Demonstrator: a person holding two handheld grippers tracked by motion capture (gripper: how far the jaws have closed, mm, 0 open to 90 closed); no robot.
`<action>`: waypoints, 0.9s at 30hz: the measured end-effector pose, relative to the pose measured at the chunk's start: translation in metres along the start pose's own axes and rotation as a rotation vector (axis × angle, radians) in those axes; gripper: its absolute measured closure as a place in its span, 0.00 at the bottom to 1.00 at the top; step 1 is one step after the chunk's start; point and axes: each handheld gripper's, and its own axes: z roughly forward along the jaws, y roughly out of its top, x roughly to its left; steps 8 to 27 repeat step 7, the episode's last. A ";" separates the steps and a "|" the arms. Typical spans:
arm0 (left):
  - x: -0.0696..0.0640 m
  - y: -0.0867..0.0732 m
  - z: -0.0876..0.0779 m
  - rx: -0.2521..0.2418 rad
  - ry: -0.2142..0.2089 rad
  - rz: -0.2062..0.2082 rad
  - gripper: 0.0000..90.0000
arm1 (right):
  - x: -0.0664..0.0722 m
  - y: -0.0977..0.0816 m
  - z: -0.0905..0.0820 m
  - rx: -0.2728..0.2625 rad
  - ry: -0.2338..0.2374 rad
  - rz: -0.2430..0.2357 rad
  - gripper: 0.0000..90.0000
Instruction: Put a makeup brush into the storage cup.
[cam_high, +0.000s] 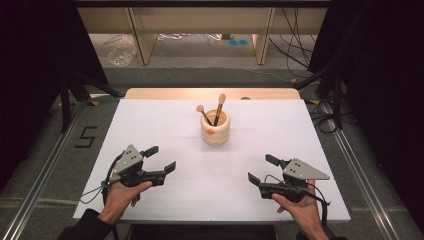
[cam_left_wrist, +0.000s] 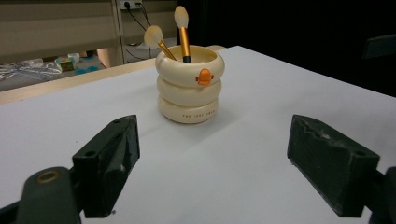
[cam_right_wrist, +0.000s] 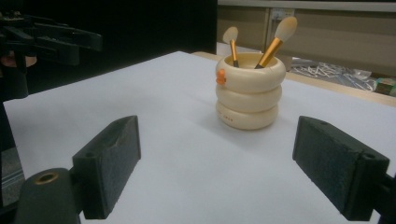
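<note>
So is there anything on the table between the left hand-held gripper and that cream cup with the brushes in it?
Nothing visible. The left hand-held gripper is open and faces the cup across bare white table. The two brushes stand inside the cup, not in the path.

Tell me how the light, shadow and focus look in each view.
High view: the table is brightly and evenly lit, the surroundings dark, the holder throws little shadow. Left gripper view: the holder is fairly sharp with a soft shadow at its base, the background soft. Right gripper view: the holder's shadow falls toward the camera, the background blurred.
</note>
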 end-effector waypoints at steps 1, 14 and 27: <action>0.000 0.000 0.000 0.000 -0.001 0.006 0.19 | 0.000 0.000 0.000 -0.004 0.003 0.002 0.18; 0.000 0.000 0.000 0.001 0.000 -0.003 0.19 | -0.001 0.000 0.000 0.001 -0.007 -0.001 0.18; 0.000 0.000 0.000 0.001 0.000 -0.003 0.19 | -0.001 0.000 0.000 0.001 -0.007 -0.001 0.18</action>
